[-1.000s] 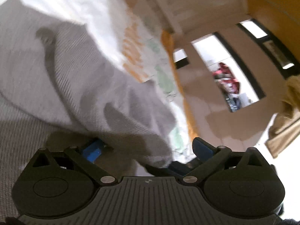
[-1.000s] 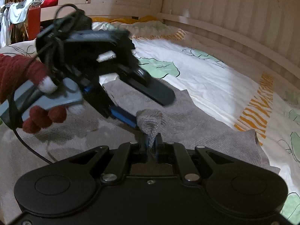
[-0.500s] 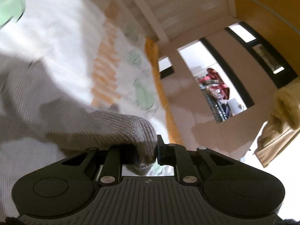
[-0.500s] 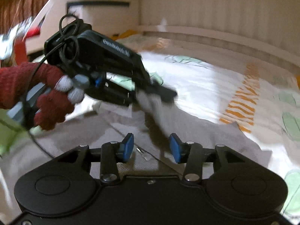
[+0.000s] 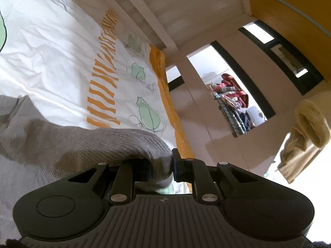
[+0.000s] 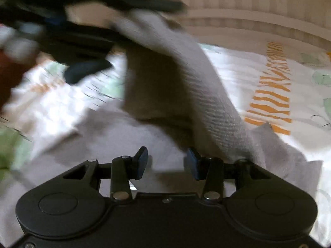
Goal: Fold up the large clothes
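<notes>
A grey knitted garment point(image 5: 62, 144) lies on the bed. My left gripper point(image 5: 163, 165) is shut on a bunched fold of it and holds that fold up off the sheet. In the right wrist view the same grey garment point(image 6: 186, 78) hangs as a sloping band from the left gripper point(image 6: 115, 33) at the upper left, blurred, down to the bed. My right gripper point(image 6: 166, 163) stands open low over the garment's flat part, with nothing between its blue pads point(image 6: 142, 161).
The bed sheet point(image 5: 62, 51) is white with orange stripes and green leaf prints. A white slatted bed wall point(image 6: 248, 4) runs along the far side. A doorway with hanging clothes point(image 5: 231, 95) and a beige cloth point(image 5: 300, 140) show beyond the bed's end.
My left gripper closed on the grey garment and lifted it. My right gripper let go of the fold it pinched, opened, and slid sideways below the raised cloth.
</notes>
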Available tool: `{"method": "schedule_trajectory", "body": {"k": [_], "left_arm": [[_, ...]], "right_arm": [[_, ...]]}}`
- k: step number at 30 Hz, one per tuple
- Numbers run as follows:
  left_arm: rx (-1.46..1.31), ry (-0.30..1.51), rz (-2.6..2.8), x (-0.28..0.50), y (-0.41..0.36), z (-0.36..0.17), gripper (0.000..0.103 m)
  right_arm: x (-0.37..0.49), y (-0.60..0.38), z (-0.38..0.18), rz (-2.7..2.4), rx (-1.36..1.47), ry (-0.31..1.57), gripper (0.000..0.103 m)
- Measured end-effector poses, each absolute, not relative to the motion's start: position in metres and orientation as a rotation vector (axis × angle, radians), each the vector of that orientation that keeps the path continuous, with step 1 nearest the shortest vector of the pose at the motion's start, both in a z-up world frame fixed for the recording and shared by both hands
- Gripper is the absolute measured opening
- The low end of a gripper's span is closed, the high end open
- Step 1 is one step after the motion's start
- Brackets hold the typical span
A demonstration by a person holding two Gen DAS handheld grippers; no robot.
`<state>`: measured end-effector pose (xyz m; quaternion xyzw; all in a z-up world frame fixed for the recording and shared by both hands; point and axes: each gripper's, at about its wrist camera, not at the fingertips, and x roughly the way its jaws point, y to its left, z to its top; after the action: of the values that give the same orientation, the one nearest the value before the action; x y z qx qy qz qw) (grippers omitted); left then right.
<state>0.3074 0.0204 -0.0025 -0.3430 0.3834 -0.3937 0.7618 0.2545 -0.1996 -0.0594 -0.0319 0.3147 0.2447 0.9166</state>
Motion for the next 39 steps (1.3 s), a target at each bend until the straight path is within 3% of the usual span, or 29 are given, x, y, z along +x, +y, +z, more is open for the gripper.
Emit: {"method": "schedule_trajectory", "body": {"k": [5, 12, 16, 23, 29, 34, 35, 36, 37, 39], "left_arm": [[-0.57, 0.844, -0.897, 0.267, 0.024, -0.019, 0.016], [-0.114, 1.037, -0.822, 0.22, 0.006, -0.089, 0.021], [-0.177, 1.012, -0.81, 0.224, 0.025, -0.082, 0.024], [-0.374, 0.833, -0.656, 0.273, 0.065, -0.048, 0.053], [-0.415, 0.818, -0.6, 0.285, 0.075, -0.063, 0.061], [-0.416, 0.839, -0.598, 0.283, 0.078, -0.069, 0.064], [-0.414, 0.839, -0.595, 0.284, 0.079, -0.069, 0.064], [-0.415, 0.834, -0.593, 0.284, 0.081, -0.067, 0.064], [-0.416, 0.826, -0.593, 0.285, 0.083, -0.066, 0.065], [-0.42, 0.807, -0.59, 0.287, 0.086, -0.062, 0.067]], "right_arm": [[0.271, -0.221, -0.074, 0.306, -0.296, 0.682, 0.05], [0.251, -0.273, -0.082, 0.157, -0.239, 0.767, 0.052], [0.238, -0.287, -0.072, 0.102, -0.144, 0.785, 0.052], [0.221, -0.281, -0.046, 0.244, 0.201, 0.774, 0.053], [0.222, -0.263, -0.083, 0.31, 0.588, 0.897, 0.055], [0.224, -0.253, -0.097, 0.313, 0.664, 0.894, 0.057], [0.227, -0.251, -0.098, 0.318, 0.677, 0.886, 0.055], [0.225, -0.25, -0.096, 0.311, 0.685, 0.871, 0.03], [0.224, -0.248, -0.092, 0.297, 0.69, 0.844, 0.019], [0.213, -0.247, -0.081, 0.322, 0.722, 0.796, 0.018]]}}
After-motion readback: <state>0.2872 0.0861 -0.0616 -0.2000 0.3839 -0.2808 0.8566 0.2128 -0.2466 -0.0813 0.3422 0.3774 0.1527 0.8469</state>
